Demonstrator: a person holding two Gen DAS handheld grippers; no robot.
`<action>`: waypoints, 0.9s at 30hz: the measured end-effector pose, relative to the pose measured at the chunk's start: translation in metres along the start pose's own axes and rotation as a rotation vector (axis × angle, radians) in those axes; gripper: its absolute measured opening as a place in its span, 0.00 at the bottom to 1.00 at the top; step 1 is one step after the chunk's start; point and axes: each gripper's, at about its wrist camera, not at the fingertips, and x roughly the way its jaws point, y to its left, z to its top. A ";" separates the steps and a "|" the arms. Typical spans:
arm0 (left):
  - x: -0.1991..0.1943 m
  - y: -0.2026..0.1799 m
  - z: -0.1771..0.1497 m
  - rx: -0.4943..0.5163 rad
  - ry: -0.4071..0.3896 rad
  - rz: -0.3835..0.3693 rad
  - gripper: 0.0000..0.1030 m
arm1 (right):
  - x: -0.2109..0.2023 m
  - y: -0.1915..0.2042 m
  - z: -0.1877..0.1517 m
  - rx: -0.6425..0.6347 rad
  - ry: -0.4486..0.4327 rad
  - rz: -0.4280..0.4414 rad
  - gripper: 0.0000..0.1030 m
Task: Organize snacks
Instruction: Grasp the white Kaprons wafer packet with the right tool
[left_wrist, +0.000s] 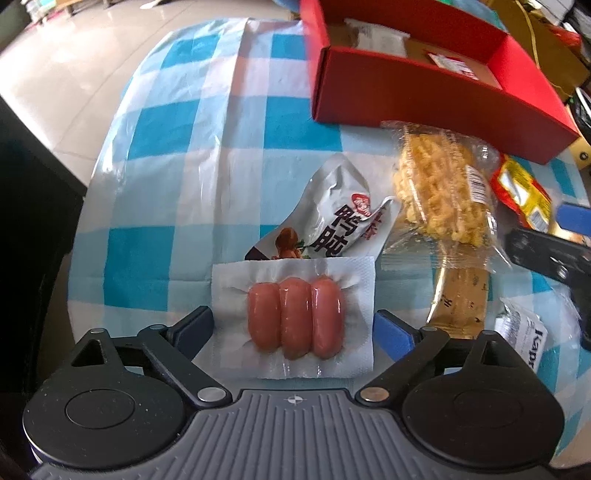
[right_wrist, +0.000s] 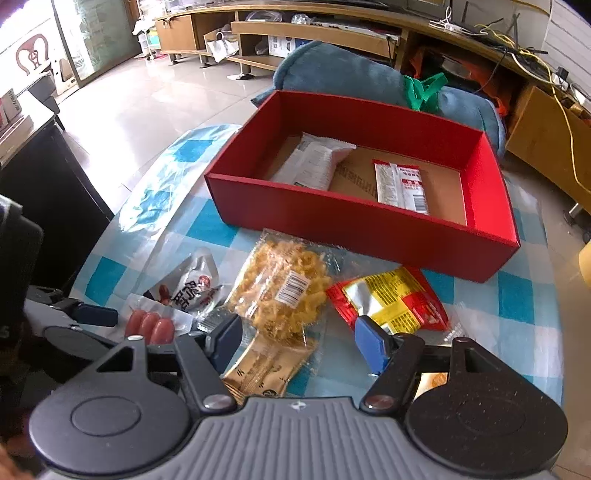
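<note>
A vacuum pack of three pink sausages (left_wrist: 295, 319) lies on the checked tablecloth between the fingers of my open left gripper (left_wrist: 293, 332); it also shows in the right wrist view (right_wrist: 149, 326). Behind it lie a grey-white duck snack pouch (left_wrist: 332, 218), a clear bag of yellow noodle snack (left_wrist: 439, 192) and a red-yellow packet (right_wrist: 391, 301). My right gripper (right_wrist: 299, 343) is open above a tan packet (right_wrist: 266, 369) and the noodle bag (right_wrist: 284, 291). The red box (right_wrist: 369, 229) holds a white packet (right_wrist: 314, 162) and a red-white packet (right_wrist: 400, 184).
The round table's edge (left_wrist: 99, 206) curves at left, with tiled floor beyond. A dark cabinet (right_wrist: 48, 184) stands at left. A blue cushion (right_wrist: 332, 74) lies behind the box. A clear-white packet (left_wrist: 524, 332) lies at the right.
</note>
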 end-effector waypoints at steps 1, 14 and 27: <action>0.001 -0.001 0.000 -0.003 -0.006 0.007 0.95 | 0.000 -0.001 -0.001 0.000 0.001 0.000 0.63; -0.014 -0.002 -0.006 0.025 -0.027 -0.022 0.85 | -0.009 -0.019 -0.030 0.060 0.043 -0.031 0.63; -0.013 -0.023 -0.017 0.103 -0.022 -0.038 0.85 | 0.013 -0.020 -0.076 0.296 0.168 -0.029 0.63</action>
